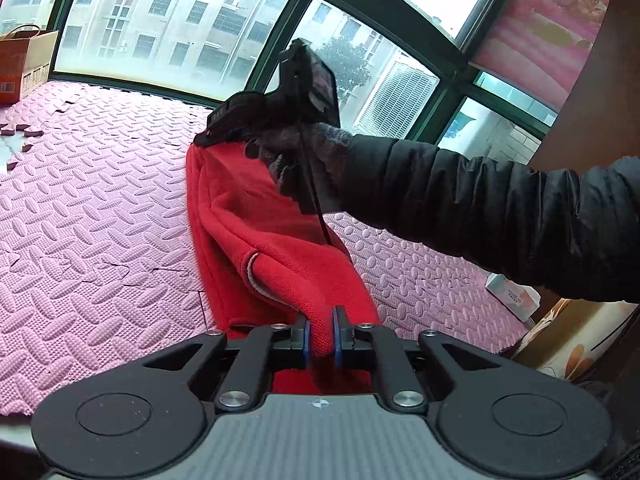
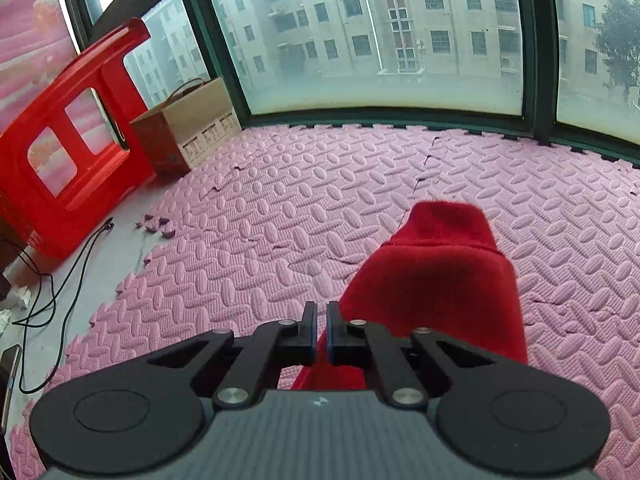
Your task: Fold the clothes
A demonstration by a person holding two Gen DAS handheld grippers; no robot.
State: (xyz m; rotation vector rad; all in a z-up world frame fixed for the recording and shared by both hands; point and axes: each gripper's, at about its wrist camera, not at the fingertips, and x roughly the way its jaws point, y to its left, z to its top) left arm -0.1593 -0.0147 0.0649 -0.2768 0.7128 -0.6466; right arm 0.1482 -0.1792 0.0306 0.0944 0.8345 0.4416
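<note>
Red garment [image 1: 256, 240]: centre frame, stretched; left gripper [image 1: 320, 334] pinches hem, right gripper [image 2: 321, 334] closed on far end. Fold begun; next, bring ends together.

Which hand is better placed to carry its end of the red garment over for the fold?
Probably right: the right gripper holds the far end of the red garment lifted; the left gripper pinches the near end.

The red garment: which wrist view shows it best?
The left wrist view: the red garment stretches from the left gripper to the right gripper. The right wrist view shows only one bunched end.
</note>
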